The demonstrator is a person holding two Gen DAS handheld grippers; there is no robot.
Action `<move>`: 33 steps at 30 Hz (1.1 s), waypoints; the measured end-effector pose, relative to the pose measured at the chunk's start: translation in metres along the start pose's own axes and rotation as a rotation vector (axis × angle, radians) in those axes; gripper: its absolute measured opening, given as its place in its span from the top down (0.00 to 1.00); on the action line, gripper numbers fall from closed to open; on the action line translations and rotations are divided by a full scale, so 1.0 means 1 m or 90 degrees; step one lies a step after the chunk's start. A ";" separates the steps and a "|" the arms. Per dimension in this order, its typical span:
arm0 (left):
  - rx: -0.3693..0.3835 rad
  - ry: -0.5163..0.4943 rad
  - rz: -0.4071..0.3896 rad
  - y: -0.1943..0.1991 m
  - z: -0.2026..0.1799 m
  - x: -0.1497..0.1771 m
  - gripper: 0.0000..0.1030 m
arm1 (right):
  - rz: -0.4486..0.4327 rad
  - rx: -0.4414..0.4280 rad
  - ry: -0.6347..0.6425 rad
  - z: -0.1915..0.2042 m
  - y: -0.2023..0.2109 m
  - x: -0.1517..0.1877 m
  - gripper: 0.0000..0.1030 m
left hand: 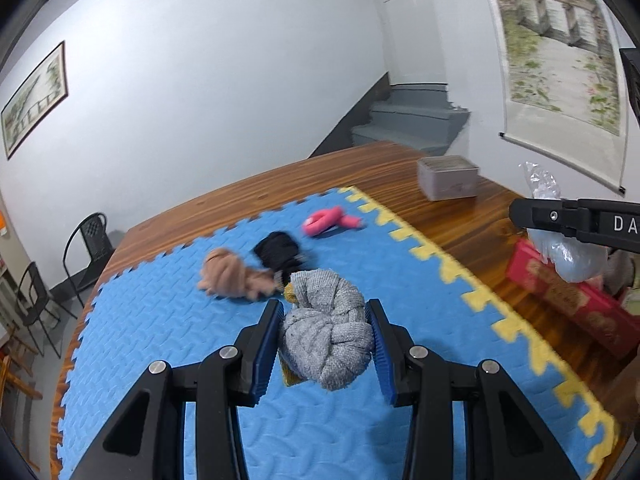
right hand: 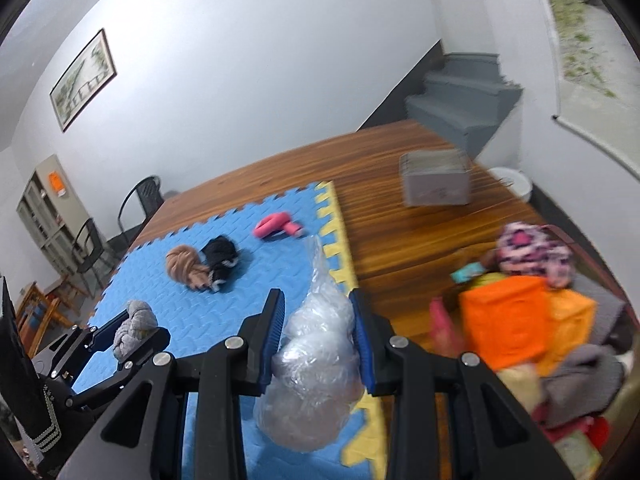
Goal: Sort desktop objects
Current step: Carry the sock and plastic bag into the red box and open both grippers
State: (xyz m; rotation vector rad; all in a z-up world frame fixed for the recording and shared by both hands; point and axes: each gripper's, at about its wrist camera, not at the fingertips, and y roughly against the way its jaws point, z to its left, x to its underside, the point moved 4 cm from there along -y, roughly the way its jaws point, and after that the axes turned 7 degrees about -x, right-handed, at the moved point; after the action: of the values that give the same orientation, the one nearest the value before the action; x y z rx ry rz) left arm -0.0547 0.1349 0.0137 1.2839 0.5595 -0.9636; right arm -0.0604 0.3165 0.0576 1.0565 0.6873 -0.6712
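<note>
White plastered walls [left hand: 224, 80]; framed landscape picture [left hand: 34, 98] left, hanging scroll painting [left hand: 560, 44] right. Grey concrete stairs [left hand: 412, 120] behind. Black metal chairs [left hand: 90, 248] beside brown wooden table [left hand: 400, 172]. Pale shelving cabinet [right hand: 48, 208], possibly glazed.

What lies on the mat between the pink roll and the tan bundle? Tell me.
A black bundle lies between the pink roll and the tan bundle, touching the tan one; bare blue mat separates it from the pink roll. Clearest in the right wrist view.

Left gripper [left hand: 325, 340] angled downward, fingers [left hand: 267, 344] clamped on a grey knitted bundle [left hand: 328, 336]. Right gripper [right hand: 318, 344] alongside, likewise tilted down, fingers [right hand: 364, 344] pressed into a clear plastic bag [right hand: 316, 364].
</note>
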 end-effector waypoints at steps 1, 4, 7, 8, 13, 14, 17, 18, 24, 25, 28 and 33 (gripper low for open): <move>0.006 -0.005 -0.004 0.003 -0.008 -0.003 0.58 | -0.009 0.007 -0.003 -0.006 0.008 -0.001 0.65; 0.025 -0.024 -0.011 0.011 -0.033 -0.009 0.58 | -0.034 0.026 -0.016 -0.026 0.029 -0.002 0.65; 0.041 -0.041 -0.017 0.016 -0.055 -0.013 0.58 | -0.051 0.043 -0.038 -0.049 0.046 -0.001 0.65; 0.046 -0.047 -0.018 0.018 -0.062 -0.015 0.58 | -0.056 0.049 -0.045 -0.057 0.051 -0.001 0.65; 0.070 -0.071 -0.026 0.025 -0.097 -0.022 0.58 | -0.075 0.072 -0.077 -0.089 0.074 0.003 0.65; 0.075 -0.074 -0.027 0.026 -0.103 -0.023 0.58 | -0.078 0.076 -0.082 -0.095 0.078 0.003 0.65; 0.084 -0.084 -0.028 0.028 -0.117 -0.025 0.58 | -0.085 0.087 -0.088 -0.106 0.085 0.006 0.65; 0.088 -0.088 -0.029 0.028 -0.122 -0.025 0.58 | -0.088 0.091 -0.089 -0.109 0.087 0.006 0.65; 0.101 -0.108 -0.027 0.024 -0.144 -0.028 0.58 | -0.094 0.108 -0.100 -0.130 0.094 0.010 0.65; 0.103 -0.110 -0.026 0.023 -0.148 -0.029 0.58 | -0.094 0.110 -0.103 -0.134 0.094 0.011 0.65; 0.108 -0.116 -0.023 0.020 -0.158 -0.030 0.58 | -0.094 0.114 -0.113 -0.144 0.097 0.012 0.65; 0.121 -0.124 -0.017 0.014 -0.172 -0.034 0.58 | -0.098 0.122 -0.128 -0.161 0.103 0.015 0.65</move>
State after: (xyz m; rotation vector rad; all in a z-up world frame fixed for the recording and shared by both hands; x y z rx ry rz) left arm -0.0329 0.3093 0.0084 1.3346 0.3413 -1.1706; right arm -0.0006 0.4983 0.0485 1.1002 0.5409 -0.9779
